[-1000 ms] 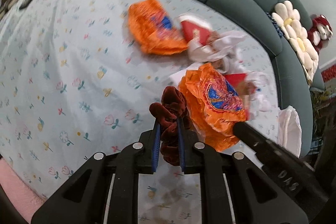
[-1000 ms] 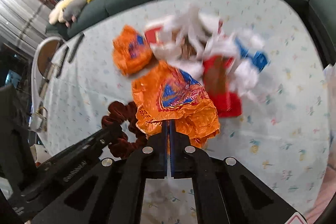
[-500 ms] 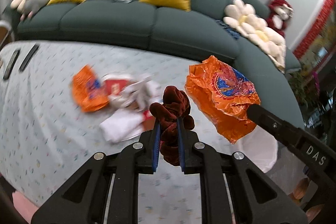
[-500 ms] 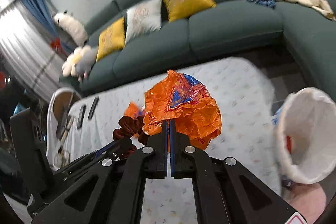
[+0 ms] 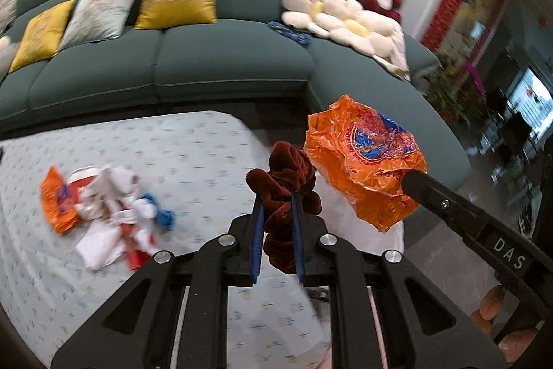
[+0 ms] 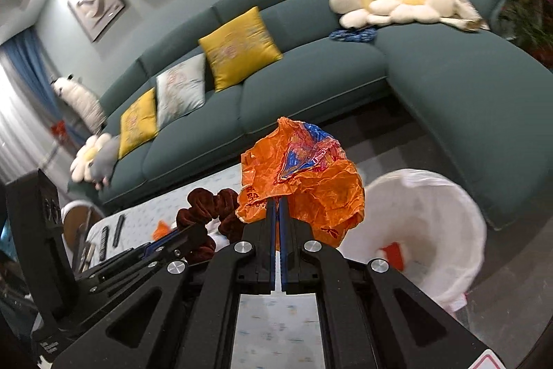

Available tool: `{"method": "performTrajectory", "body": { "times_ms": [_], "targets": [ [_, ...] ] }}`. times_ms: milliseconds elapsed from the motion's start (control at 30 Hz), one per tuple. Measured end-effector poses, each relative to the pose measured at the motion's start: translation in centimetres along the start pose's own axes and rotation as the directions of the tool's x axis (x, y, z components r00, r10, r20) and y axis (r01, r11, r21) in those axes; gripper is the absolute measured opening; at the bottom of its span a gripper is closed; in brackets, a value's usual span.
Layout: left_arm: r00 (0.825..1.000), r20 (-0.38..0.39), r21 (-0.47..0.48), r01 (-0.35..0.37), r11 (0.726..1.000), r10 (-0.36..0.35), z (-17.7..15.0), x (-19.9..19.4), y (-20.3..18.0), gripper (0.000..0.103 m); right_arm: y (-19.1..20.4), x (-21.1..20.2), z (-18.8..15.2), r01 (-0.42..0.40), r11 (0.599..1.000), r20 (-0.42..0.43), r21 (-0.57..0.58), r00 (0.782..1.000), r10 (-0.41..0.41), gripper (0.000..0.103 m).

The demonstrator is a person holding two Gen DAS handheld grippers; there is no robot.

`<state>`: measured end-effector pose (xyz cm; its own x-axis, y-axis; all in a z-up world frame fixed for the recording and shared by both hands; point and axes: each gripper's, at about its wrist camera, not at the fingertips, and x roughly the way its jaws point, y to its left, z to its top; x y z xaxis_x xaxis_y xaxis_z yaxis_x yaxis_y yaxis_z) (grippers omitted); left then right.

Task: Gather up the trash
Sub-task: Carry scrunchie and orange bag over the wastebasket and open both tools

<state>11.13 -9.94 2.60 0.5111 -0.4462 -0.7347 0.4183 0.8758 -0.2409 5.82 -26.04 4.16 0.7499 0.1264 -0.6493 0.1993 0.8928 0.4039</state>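
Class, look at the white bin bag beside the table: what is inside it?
Inside the white bin bag, one red-orange scrap shows against the liner. The bottom is hidden behind the near rim and the orange wrapper.

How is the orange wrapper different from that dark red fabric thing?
The orange wrapper is thin, shiny, printed plastic; the scrunchie is soft, plain maroon velvet. The right gripper pinches the wrapper; the left gripper clamps the scrunchie. Both are held up off the table.

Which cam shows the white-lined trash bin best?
Right wrist: the white-lined trash bin shows its open mouth, liner and something red inside. In the left wrist view only a sliver of white liner shows behind the orange wrapper and maroon scrunchie.
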Motion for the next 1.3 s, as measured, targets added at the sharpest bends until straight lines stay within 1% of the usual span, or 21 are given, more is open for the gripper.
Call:
{"method": "performTrajectory", "body": {
  "times_ms": [167, 433, 567, 700, 800, 833, 867, 900, 933, 967, 1033, 1133, 1200, 1300],
  "targets": [
    [0.998, -0.047, 0.045, 0.048, 0.998, -0.045, -0.1, 2.7, -3.6, 0.014, -4.5, -0.6, -0.1, 0.051, 0.997, -0.001, 0.057, 0.999, -0.051, 0.002],
    [0.990, -0.118, 0.102, 0.091, 0.991, -0.079, -0.5, 6.6, -7.6, 0.014, -9.4, -0.5, -1.2, 0.105, 0.987, -0.026, 0.125, 0.994, -0.103, 0.002],
    [0.986, -0.143, 0.116, 0.103, 0.988, -0.086, -0.9, 8.0, -9.1, 0.014, -10.8, 0.1, -1.4, 0.124, 0.981, -0.042, 0.148, 0.992, -0.119, 0.002],
    [0.981, -0.165, 0.118, 0.119, 0.986, -0.098, -1.1, 9.0, -9.7, 0.015, -11.9, 0.8, -1.6, 0.138, 0.977, -0.064, 0.166, 0.990, -0.129, 0.002],
    [0.977, -0.181, 0.103, 0.130, 0.986, -0.109, -1.2, 9.7, -9.9, 0.018, -12.2, 1.3, -1.8, 0.139, 0.976, -0.075, 0.169, 0.989, -0.128, 0.003],
    [0.977, -0.182, 0.097, 0.133, 0.986, -0.113, -1.1, 9.8, -10.0, 0.020, -12.2, 1.4, -1.8, 0.139, 0.976, -0.078, 0.169, 0.989, -0.127, 0.003],
    [0.977, -0.183, 0.088, 0.130, 0.988, -0.112, -1.1, 9.9, -9.9, 0.029, -12.2, 1.6, -1.9, 0.139, 0.976, -0.084, 0.168, 0.988, -0.126, 0.006],
    [0.977, -0.180, 0.078, 0.129, 0.989, -0.113, -1.0, 9.9, -9.8, 0.034, -12.2, 1.7, -1.9, 0.142, 0.976, -0.087, 0.167, 0.988, -0.129, 0.010],
    [0.979, -0.171, 0.063, 0.124, 0.990, -0.111, -1.0, 9.8, -9.5, 0.045, -12.2, 1.7, -1.8, 0.157, 0.974, -0.084, 0.165, 0.986, -0.144, 0.010],
    [0.982, -0.159, 0.053, 0.113, 0.992, -0.104, -1.0, 9.6, -9.4, 0.052, -12.1, 1.7, -1.9, 0.163, 0.974, -0.084, 0.159, 0.985, -0.151, 0.012],
    [0.986, -0.141, 0.045, 0.097, 0.994, -0.090, -0.8, 9.4, -9.0, 0.056, -12.0, 1.8, -1.8, 0.180, 0.972, -0.088, 0.151, 0.982, -0.168, 0.014],
    [0.988, -0.136, 0.022, 0.083, 0.996, -0.080, -0.6, 9.2, -8.0, 0.057, -11.5, 1.7, -1.6, 0.192, 0.971, -0.084, 0.143, 0.980, -0.181, 0.024],
    [0.989, -0.131, 0.003, 0.074, 0.997, -0.073, -0.5, 8.9, -7.3, 0.057, -11.0, 1.4, -1.5, 0.195, 0.972, -0.074, 0.134, 0.980, -0.187, 0.032],
    [0.990, -0.123, -0.018, 0.060, 0.998, -0.062, -0.5, 8.3, -6.1, 0.057, -10.4, 1.3, -1.5, 0.187, 0.974, -0.070, 0.124, 0.981, -0.180, 0.036]
  ]
}}
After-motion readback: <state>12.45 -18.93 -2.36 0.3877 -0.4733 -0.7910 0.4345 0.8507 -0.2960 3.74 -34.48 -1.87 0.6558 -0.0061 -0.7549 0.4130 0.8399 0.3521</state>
